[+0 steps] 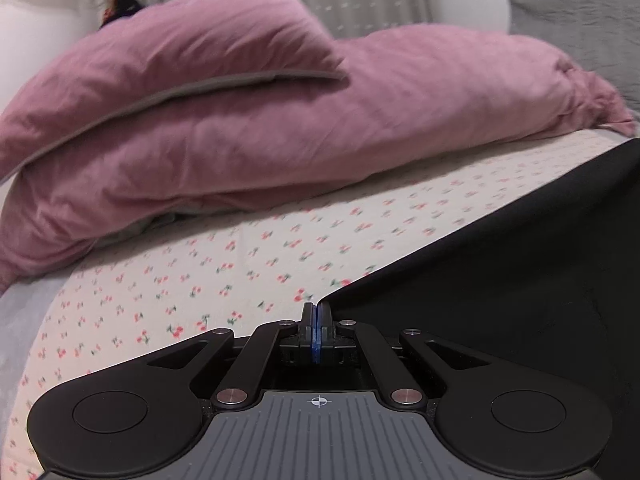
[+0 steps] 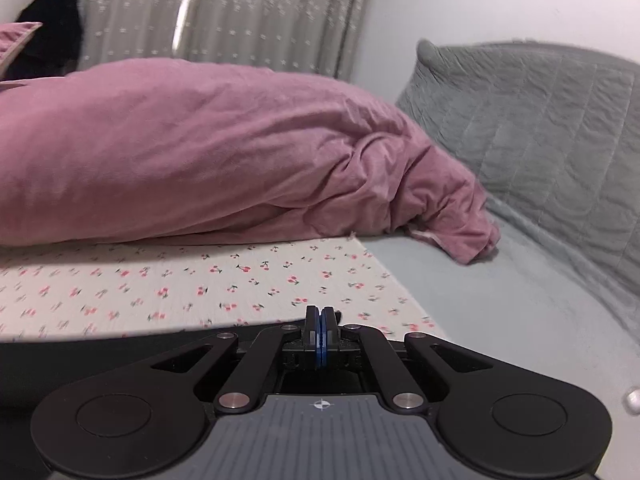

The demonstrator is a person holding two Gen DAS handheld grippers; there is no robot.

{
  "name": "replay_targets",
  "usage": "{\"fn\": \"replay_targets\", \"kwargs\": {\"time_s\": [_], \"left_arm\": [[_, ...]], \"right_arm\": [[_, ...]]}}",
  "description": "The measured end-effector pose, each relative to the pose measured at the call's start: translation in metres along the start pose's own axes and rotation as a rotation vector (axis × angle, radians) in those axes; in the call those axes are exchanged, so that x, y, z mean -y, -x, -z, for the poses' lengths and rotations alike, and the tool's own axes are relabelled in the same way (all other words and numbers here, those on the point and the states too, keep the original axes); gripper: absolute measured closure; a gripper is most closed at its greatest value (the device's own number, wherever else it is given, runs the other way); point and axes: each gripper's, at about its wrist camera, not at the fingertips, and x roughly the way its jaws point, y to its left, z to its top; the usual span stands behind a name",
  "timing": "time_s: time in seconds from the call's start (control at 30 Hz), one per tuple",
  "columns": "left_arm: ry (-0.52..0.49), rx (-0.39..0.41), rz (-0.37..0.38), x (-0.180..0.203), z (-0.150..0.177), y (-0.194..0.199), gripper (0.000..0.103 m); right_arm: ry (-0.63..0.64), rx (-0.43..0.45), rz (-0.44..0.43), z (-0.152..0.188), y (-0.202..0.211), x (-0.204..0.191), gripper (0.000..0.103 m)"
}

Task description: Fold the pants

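The black pants fill the right side of the left wrist view. Their edge runs taut from the top right down to my left gripper, whose jaws are shut on a corner of the cloth. In the right wrist view the black pants stretch as a dark band from the left edge to my right gripper, which is shut with the cloth's edge pinched at its tips. Both grippers sit low over the cherry-print sheet. The rest of the pants is hidden below the gripper bodies.
A bulky pink duvet lies heaped across the far side of the bed. A grey quilted pillow leans at the right by the wall, with pale grey sheet before it. Grey curtains hang behind.
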Motion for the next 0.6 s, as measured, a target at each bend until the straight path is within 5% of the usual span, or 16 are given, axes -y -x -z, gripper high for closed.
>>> {"fn": "replay_targets", "kwargs": {"time_s": [0.17, 0.23, 0.37, 0.43, 0.6], "left_arm": [[-0.021, -0.118, -0.045, 0.006, 0.014, -0.038, 0.1], [-0.074, -0.098, -0.08, 0.012, 0.018, -0.039, 0.095], [-0.086, -0.102, -0.103, 0.013, 0.013, -0.029, 0.076], [-0.064, -0.071, -0.096, 0.013, 0.009, -0.015, 0.048], [-0.063, -0.024, -0.034, 0.034, -0.004, 0.028, 0.044]], "right_arm": [[0.001, -0.09, 0.07, 0.012, -0.044, -0.02, 0.103], [-0.018, -0.126, 0.066, 0.022, -0.052, -0.017, 0.102], [-0.058, -0.159, 0.012, 0.024, -0.044, 0.005, 0.063], [-0.106, -0.16, -0.018, 0.021, -0.032, 0.023, 0.06], [-0.173, -0.25, -0.082, 0.029, -0.001, 0.056, 0.042]]}}
